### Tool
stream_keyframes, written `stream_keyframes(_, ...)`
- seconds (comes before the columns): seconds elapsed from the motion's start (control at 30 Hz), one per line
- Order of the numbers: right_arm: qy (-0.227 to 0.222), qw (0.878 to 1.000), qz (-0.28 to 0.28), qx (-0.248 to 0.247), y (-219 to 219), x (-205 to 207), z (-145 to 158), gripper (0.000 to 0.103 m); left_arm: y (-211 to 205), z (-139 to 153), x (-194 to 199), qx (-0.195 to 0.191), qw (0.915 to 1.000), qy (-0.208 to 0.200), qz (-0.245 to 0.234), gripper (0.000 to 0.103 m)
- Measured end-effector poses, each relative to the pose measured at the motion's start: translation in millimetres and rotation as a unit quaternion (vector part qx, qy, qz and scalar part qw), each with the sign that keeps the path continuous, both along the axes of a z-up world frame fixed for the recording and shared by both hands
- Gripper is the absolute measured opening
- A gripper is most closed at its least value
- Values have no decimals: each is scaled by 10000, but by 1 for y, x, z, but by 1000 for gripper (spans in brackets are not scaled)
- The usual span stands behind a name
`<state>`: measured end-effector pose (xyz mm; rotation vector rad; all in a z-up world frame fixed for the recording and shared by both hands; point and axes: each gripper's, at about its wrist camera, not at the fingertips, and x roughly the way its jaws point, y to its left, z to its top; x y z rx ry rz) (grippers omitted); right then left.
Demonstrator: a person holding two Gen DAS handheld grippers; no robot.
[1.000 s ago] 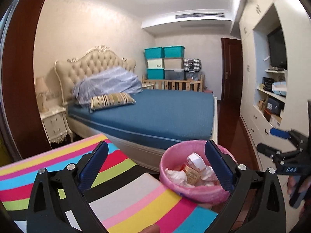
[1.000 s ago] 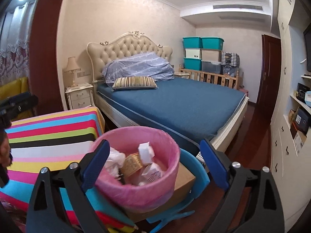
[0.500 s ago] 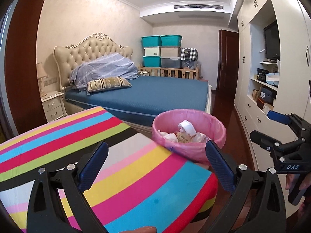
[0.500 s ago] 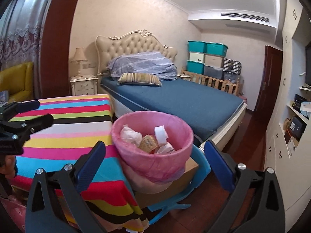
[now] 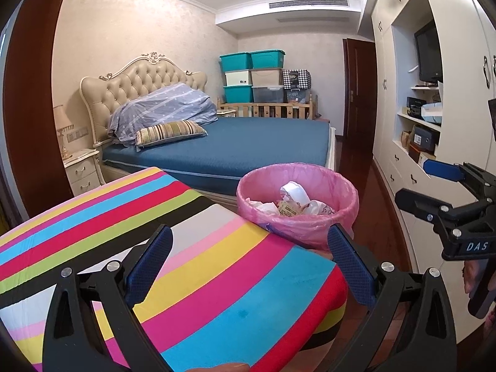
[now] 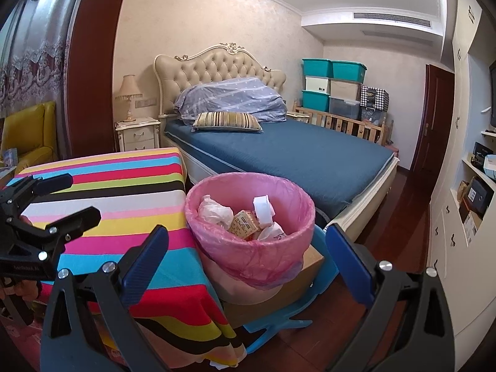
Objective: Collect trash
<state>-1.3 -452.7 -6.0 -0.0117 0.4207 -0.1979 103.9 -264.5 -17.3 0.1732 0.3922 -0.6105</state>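
A bin with a pink liner stands on a cardboard box at the right end of the striped table. It holds crumpled white paper, a small brown carton and a white scrap. It also shows in the left wrist view. My left gripper is open and empty above the striped tablecloth, short of the bin. My right gripper is open and empty, in front of the bin. Each gripper shows at the edge of the other's view.
A bed with a blue cover fills the room behind the bin. A blue plastic stool carries the box. White cupboards and shelves run along the right. A nightstand with a lamp and a yellow armchair stand at the left.
Both grippers have pulled back and risen from the bin. More of the striped table and the floor shows now. Both stay open and empty.
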Motion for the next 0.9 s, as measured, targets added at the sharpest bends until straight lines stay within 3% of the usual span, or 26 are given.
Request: stream_keyframes(0.9,15,9999,-44,150,-8,2,-6,98,-2,-5,0,68,9999,70,-92,96)
